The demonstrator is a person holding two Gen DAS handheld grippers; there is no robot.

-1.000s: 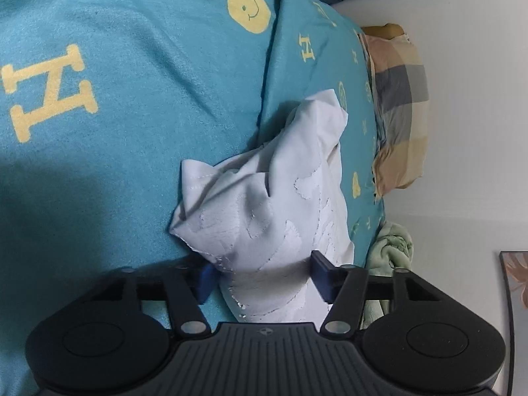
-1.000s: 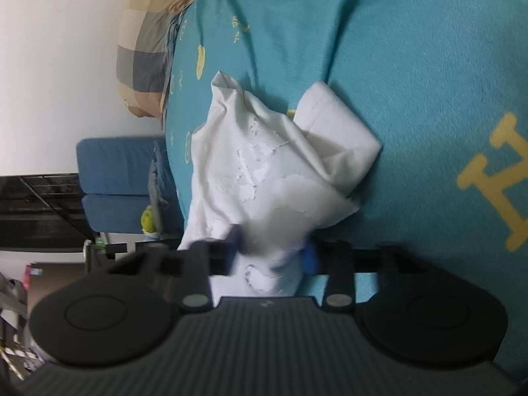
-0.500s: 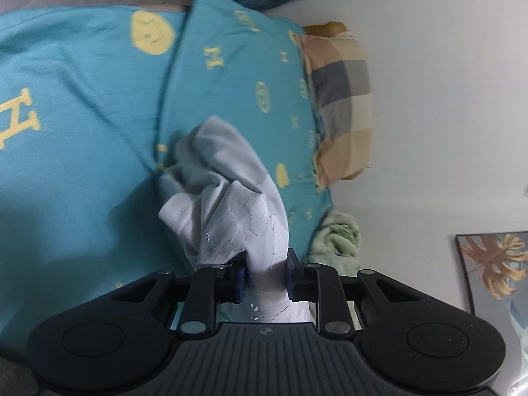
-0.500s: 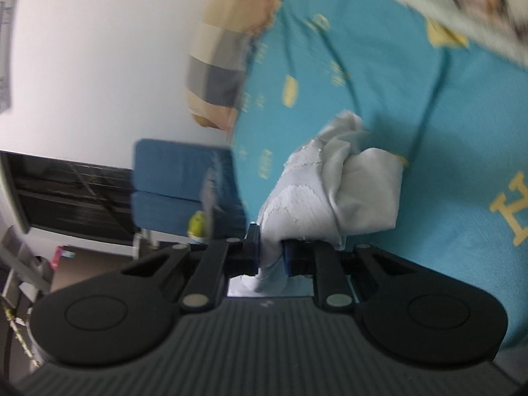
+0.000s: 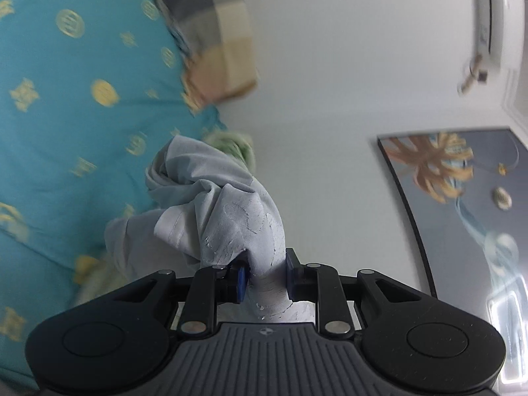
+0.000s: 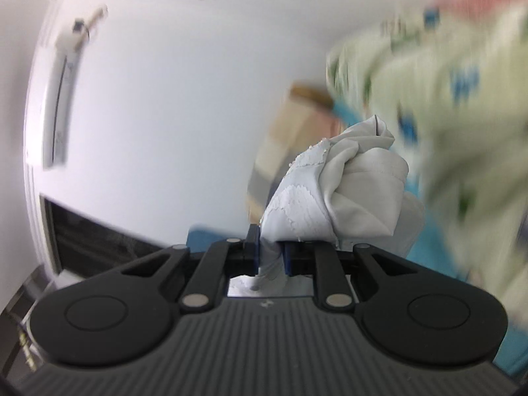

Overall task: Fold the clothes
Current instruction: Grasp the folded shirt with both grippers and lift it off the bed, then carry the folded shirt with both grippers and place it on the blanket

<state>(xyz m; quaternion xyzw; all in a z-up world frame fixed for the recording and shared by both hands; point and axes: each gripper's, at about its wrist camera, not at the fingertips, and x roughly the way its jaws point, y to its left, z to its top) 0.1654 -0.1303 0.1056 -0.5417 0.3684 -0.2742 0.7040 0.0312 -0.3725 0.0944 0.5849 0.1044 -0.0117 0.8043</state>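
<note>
The teal bedspread point(image 5: 82, 105), patterned with yellow emblems, is the largest thing in view and serves as the landmark. In the left wrist view it fills the left side and falls away below the gripper; in the right wrist view only slivers of teal show behind the cloth. The white wall point(image 5: 330, 82) stands beyond the bedspread's far edge and takes up most of both views, which suggests that both grippers are aimed nearly level and well above the bedspread.

At the far edge of the bedspread, against the wall, lies a checked pillow point(image 5: 211, 33). On the wall, well to the right of the bedspread, hangs a framed picture point(image 5: 462, 198). In the right wrist view a blurred pale green cloth point(image 6: 445, 115) with blue and green marks hangs to the right; what it is cannot be told.

The task's thing, a white garment point(image 5: 217, 217), is bunched and hangs clear above the bedspread. It appears to be held by two separate spots so that its weight can pull it open before folding; it has not yet spread out.

The left gripper point(image 5: 264, 277) is clenched on a thick fold of the white garment, its blue pads pressing it from both sides. The right gripper point(image 6: 270, 257) is likewise clamped on a narrower twist of the same garment point(image 6: 330, 198), which balloons above its fingers.
</note>
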